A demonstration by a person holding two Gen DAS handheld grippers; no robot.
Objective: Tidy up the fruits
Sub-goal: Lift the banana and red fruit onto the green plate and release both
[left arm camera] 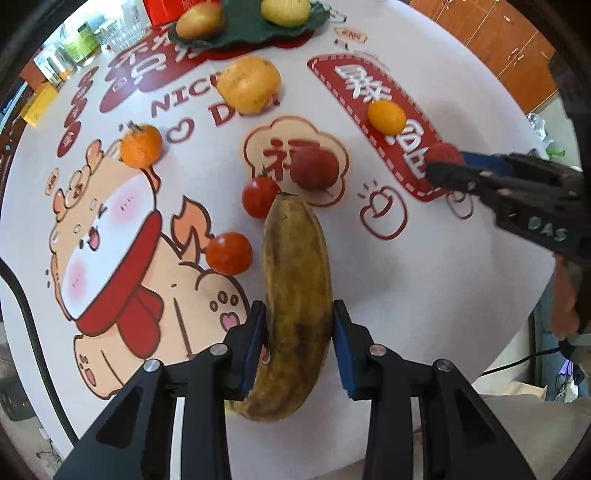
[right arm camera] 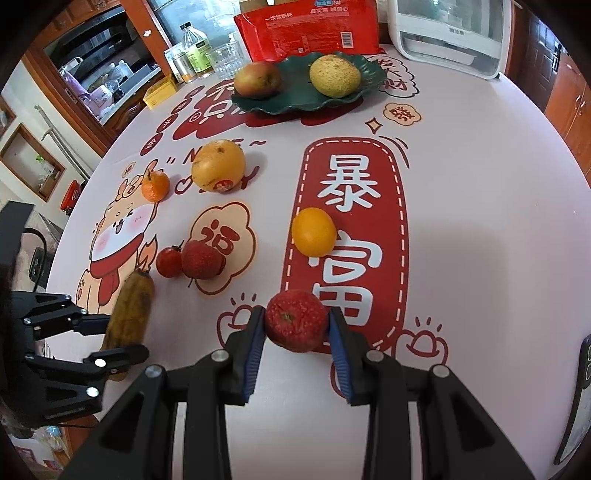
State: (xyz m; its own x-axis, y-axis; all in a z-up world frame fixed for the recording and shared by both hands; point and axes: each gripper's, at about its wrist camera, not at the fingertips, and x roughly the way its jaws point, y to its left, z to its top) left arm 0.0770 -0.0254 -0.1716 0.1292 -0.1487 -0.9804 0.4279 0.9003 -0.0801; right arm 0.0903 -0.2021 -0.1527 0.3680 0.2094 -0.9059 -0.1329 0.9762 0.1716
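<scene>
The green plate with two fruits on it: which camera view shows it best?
The right wrist view shows it best: the whole green plate is visible with its wavy rim, and both fruits on it are sharp. In the left wrist view the plate is blurred and cut off by the top edge.

We read "NICE" and part of "DAY" in red on the tablecloth (left arm camera: 406, 277), left of centre. Right of it a red panel (right arm camera: 347, 236) carries large white "暴富". A cloud badge (right arm camera: 221, 251) shows "福". "DAS" marks the right gripper (left arm camera: 434, 168).

left claw (left arm camera: 299, 332) grips banana (left arm camera: 295, 280) | right claw (left arm camera: 443, 162) grips red fruit (left arm camera: 445, 152)
</scene>
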